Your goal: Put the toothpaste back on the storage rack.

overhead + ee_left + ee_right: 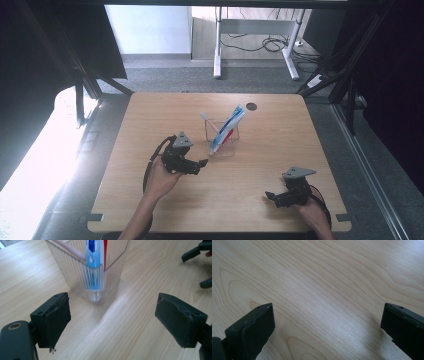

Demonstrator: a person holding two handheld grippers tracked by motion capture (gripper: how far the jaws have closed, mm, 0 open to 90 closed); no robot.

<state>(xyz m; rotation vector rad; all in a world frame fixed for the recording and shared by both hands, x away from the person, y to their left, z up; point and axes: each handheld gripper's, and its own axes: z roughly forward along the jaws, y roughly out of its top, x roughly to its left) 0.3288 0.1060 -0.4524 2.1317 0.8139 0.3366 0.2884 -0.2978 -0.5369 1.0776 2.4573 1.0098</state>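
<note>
Just ahead of the left gripper [202,162] in the high view stands a clear ribbed plastic cup [222,136] on the light wooden desk [150,120], holding a white, blue and red toothpaste tube [228,127] that leans out of it. Well off to that gripper's right, the right gripper [270,196] sits low over the desk. Between the left gripper's [112,320] spread, empty jaws in its own view, the cup [75,275] stands just beyond, with a pink toothbrush handle [71,250] inside beside the tube [93,255]. Beneath the right gripper [327,322], jaws wide apart, lies bare wood.
</note>
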